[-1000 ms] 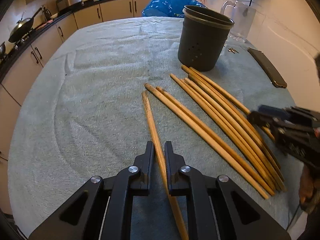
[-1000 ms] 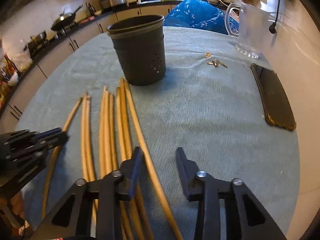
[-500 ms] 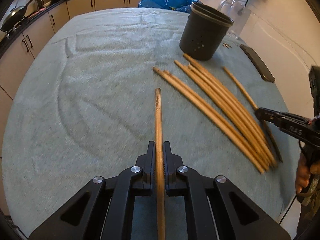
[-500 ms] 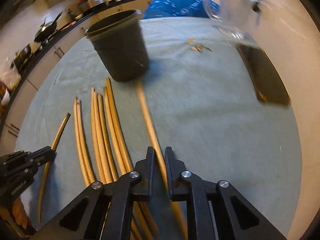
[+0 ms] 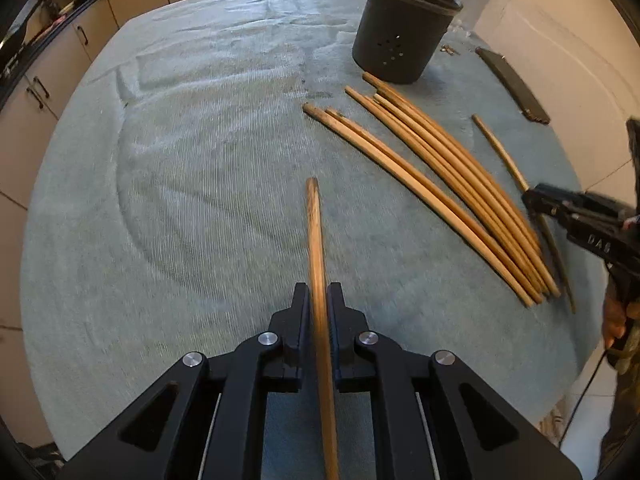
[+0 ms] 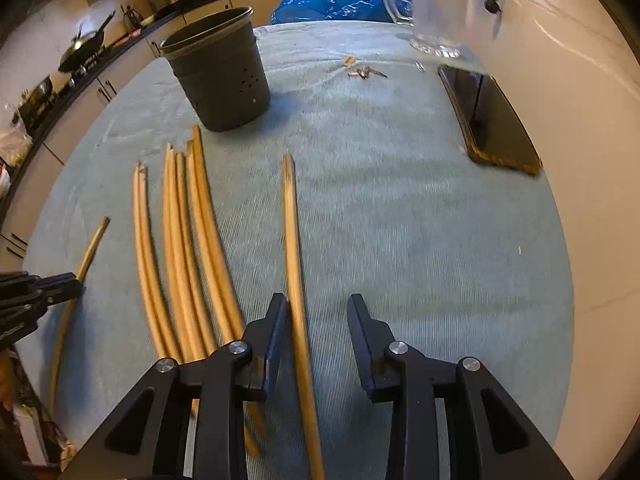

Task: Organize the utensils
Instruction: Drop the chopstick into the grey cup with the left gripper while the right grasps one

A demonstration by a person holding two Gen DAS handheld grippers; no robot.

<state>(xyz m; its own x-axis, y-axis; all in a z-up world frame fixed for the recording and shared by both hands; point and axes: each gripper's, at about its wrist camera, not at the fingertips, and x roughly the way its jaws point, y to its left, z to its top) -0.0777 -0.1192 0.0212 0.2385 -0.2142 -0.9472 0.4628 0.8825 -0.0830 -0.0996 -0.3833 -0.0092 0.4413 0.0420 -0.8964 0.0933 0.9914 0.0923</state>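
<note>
Left gripper [image 5: 319,300] clamped on one wooden chopstick [image 5: 316,240], its tip reaching ahead of the jaws over the teal cloth [image 5: 180,200]. Right gripper [image 6: 318,312] jaws have just been opening and stand apart; a second chopstick [image 6: 292,240] lies between them, close against the left finger [image 6: 276,320], pads not pressing it. Remaining chopsticks [image 6: 188,248] lie bundled to the left of the right gripper; the dark utensil holder [image 6: 218,80] stands upright ahead, beyond their tips.
</note>
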